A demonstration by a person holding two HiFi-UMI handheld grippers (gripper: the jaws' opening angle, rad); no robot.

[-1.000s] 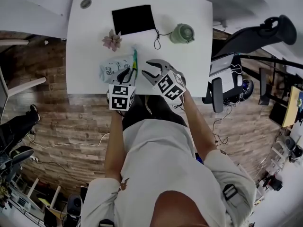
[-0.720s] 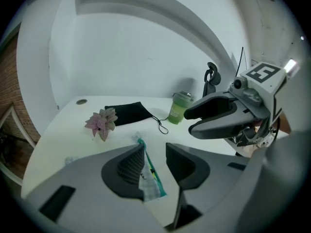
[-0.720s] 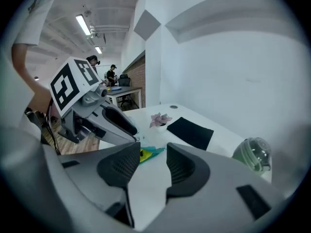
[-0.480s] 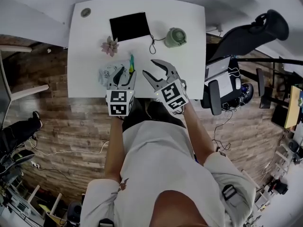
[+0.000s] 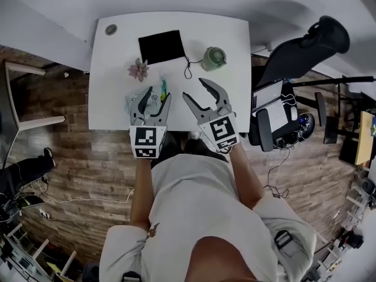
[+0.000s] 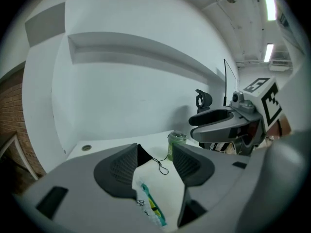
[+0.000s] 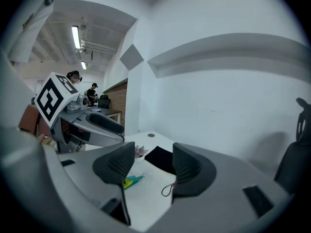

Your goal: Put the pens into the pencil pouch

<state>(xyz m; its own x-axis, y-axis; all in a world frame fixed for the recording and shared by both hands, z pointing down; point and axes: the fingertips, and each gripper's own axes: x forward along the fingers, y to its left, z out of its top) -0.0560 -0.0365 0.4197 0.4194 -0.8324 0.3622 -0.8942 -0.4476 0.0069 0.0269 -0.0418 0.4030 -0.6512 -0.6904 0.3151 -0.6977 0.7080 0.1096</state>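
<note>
The left gripper [image 5: 157, 95] and right gripper [image 5: 195, 89] are held with jaws just opened and empty, while the pencil pouch [image 5: 137, 102], pens [image 5: 164, 89] protruding, is left on the table [image 5: 111, 69] below the left one.

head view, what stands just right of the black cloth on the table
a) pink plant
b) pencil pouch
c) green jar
C: the green jar stands just right of the black cloth, while the pink plant sits by the cloth's near left corner.
</note>
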